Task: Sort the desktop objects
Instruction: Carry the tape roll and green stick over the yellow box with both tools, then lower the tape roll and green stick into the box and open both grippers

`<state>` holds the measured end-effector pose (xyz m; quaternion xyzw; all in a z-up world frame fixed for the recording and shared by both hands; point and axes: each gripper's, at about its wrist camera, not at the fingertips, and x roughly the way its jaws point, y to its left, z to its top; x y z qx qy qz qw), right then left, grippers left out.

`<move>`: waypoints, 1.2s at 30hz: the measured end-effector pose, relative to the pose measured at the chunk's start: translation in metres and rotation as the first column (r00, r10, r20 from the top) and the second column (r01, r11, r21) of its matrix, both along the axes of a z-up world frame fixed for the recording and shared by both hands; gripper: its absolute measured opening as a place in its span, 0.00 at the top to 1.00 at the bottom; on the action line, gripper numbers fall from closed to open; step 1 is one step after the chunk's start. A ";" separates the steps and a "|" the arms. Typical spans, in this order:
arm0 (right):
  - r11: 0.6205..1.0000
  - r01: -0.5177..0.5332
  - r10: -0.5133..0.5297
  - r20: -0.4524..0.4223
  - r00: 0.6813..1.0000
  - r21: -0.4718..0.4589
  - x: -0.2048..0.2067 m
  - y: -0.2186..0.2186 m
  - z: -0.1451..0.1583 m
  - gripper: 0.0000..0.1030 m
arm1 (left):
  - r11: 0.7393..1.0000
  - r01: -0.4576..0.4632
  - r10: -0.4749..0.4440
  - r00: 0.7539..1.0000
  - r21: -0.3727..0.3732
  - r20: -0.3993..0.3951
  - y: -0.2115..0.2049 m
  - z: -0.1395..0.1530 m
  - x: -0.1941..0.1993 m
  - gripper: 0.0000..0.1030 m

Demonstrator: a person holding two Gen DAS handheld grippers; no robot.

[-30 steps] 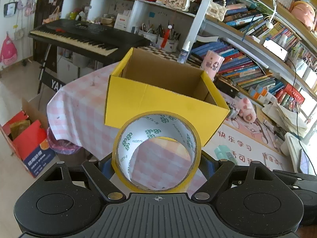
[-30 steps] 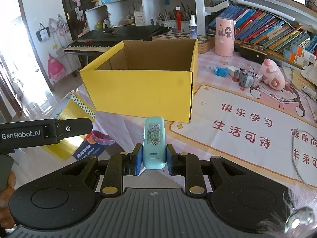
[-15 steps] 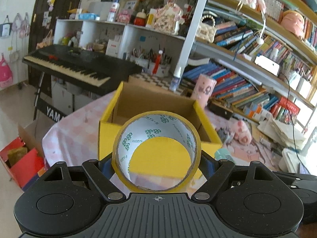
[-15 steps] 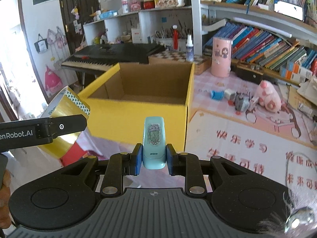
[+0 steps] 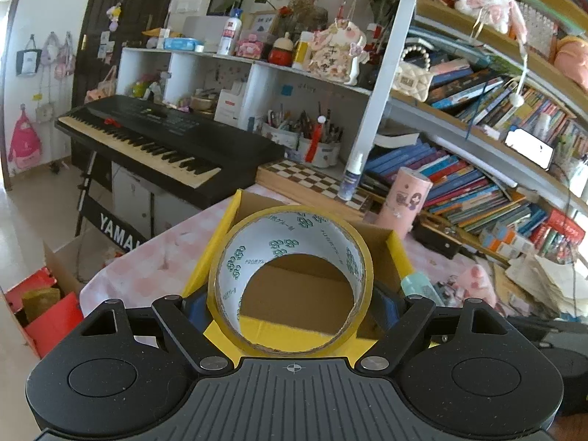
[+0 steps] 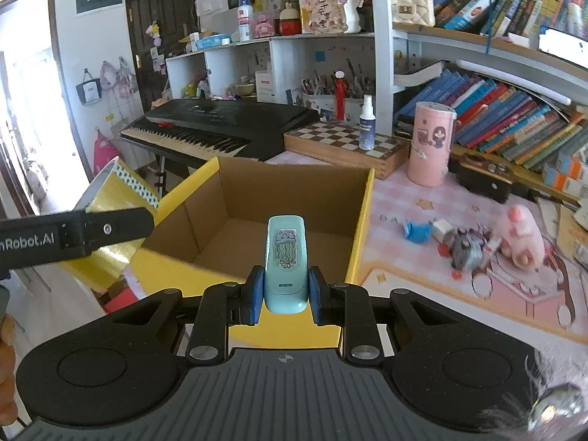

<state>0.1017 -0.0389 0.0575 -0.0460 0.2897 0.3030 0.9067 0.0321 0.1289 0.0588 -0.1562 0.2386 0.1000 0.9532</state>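
Above the open yellow box (image 6: pixel 294 198), two items carried and neither dropped yet. Roll of yellow tape (image 5: pixel 290 279) pinched across its outer wall by the left tool (image 5: pixel 290 301), held upright, its core framing the brown cardboard floor of the box. Small teal case (image 6: pixel 286 261) with a sticker on its face clamped between the blue pads of the right tool (image 6: pixel 286 294), poised over the near wall of the box. Box interior bare as far as visible, so apparently nothing sorted in so far. Still left on the pink tabletop (image 6: pixel 404 198): blue piece (image 6: pixel 417 231), small white block (image 6: pixel 443 229), grey gadget (image 6: pixel 466 251), pink plush pig (image 6: pixel 520 233), all beside the box to its right. Likely next: release both loads, then gather that cluster. Early in the job, by this reckoning.
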 end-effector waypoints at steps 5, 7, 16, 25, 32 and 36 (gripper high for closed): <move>0.999 -0.046 0.045 -0.002 0.999 -0.030 0.031 0.009 -0.005 0.78 | 1.000 -0.016 0.017 0.999 0.012 -0.029 -0.001 -0.006 0.027 0.18; 0.997 -0.069 0.069 -0.010 0.998 -0.047 0.045 0.013 -0.008 0.78 | 0.999 -0.021 0.022 0.999 0.024 -0.041 -0.003 -0.008 0.037 0.18; 0.971 -0.192 0.192 -0.014 0.981 -0.141 0.088 0.029 -0.020 0.78 | 0.996 -0.057 0.064 0.991 0.063 -0.119 -0.011 -0.023 0.075 0.18; 0.939 -0.280 0.277 -0.044 0.960 -0.201 0.119 0.039 -0.033 0.78 | 0.992 -0.076 0.093 0.978 0.100 -0.186 -0.018 -0.034 0.101 0.18; 0.894 -0.357 0.361 -0.035 0.932 -0.271 0.126 0.048 -0.037 0.78 | 0.991 -0.090 0.111 0.968 0.103 -0.224 -0.018 -0.042 0.108 0.18; 0.863 -0.406 0.408 -0.057 0.911 -0.302 0.128 0.056 -0.042 0.78 | 0.990 -0.090 0.114 0.963 0.109 -0.244 -0.018 -0.045 0.112 0.18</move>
